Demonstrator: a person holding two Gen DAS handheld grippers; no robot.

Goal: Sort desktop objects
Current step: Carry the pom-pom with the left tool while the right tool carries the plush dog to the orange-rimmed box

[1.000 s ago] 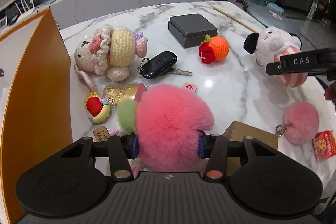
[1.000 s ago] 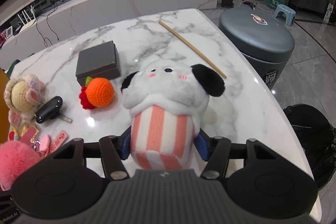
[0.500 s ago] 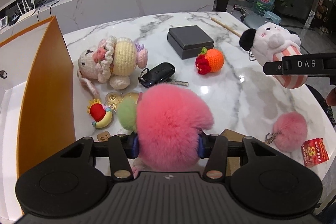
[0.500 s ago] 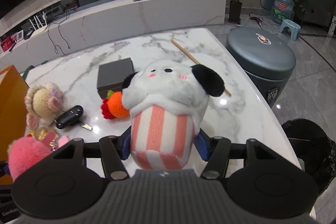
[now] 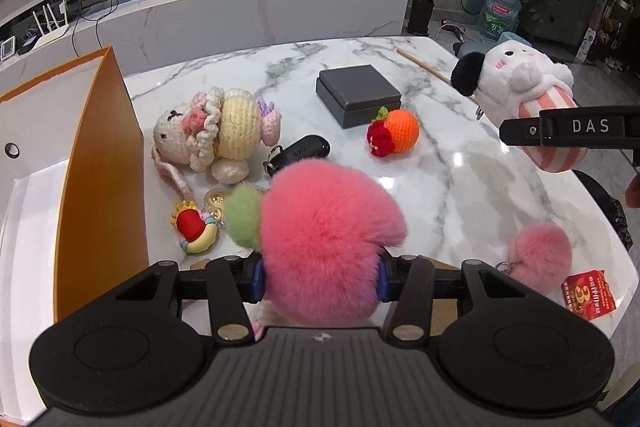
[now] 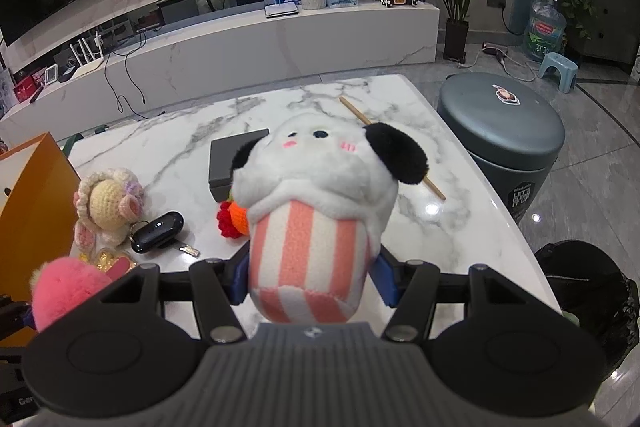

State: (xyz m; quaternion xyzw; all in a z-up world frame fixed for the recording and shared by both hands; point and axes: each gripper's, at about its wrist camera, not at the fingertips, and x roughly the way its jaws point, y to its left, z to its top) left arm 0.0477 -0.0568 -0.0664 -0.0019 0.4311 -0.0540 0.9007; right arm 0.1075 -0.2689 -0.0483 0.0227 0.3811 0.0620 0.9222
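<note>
Marble table (image 5: 460,187) strewn with toys, both grippers loaded.

Left gripper (image 5: 320,277) is clamped partway on a pink fluffy heart (image 5: 324,243), orange box (image 5: 100,167) to its left. Right gripper (image 6: 312,279) squeezes the striped panda plush (image 6: 316,211), lifted above the table, grey box (image 6: 228,163) beyond it.

White marble table (image 5: 460,195) with grey veins. Lying on it: grey box (image 5: 358,99), crocheted orange (image 5: 396,133) just beside that box, black car key (image 5: 304,151), crocheted doll (image 5: 216,131), small red-and-yellow charm (image 5: 194,231), gold trinkets (image 5: 216,201), pink pompom (image 5: 538,253), red packet (image 5: 588,293), wooden stick (image 6: 390,143) near the far edge.
</note>
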